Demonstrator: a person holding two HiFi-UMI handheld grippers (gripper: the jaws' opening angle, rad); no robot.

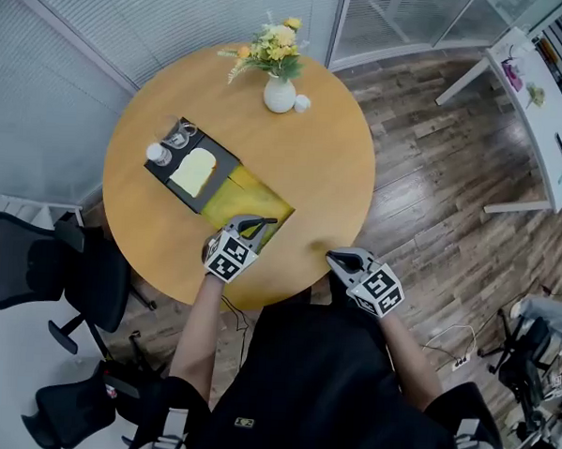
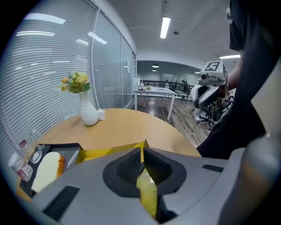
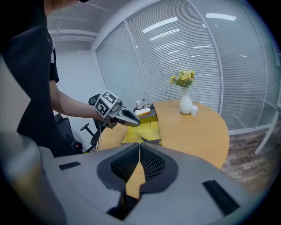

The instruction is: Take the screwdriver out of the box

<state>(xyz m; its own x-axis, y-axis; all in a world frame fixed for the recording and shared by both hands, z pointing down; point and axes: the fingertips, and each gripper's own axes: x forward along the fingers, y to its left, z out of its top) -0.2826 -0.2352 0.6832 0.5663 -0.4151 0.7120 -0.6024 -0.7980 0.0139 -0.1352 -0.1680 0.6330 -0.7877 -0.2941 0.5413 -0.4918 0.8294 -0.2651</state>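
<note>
Yellow flap (image 1: 252, 195) open against black box (image 1: 163, 172), frame centre-left | screwdriver unseen, likely inside | left tool (image 1: 266, 224) and right tool (image 1: 334, 259) both closed, empty | probably light, rigid, slippery shaft; pinch handle

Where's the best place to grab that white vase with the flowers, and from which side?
Probably the vase at its narrow neck, fingers level, coming from the near side. It stands upright, the flowers spread over its mouth and block a top approach, and a small white object sits close on its right.
</note>
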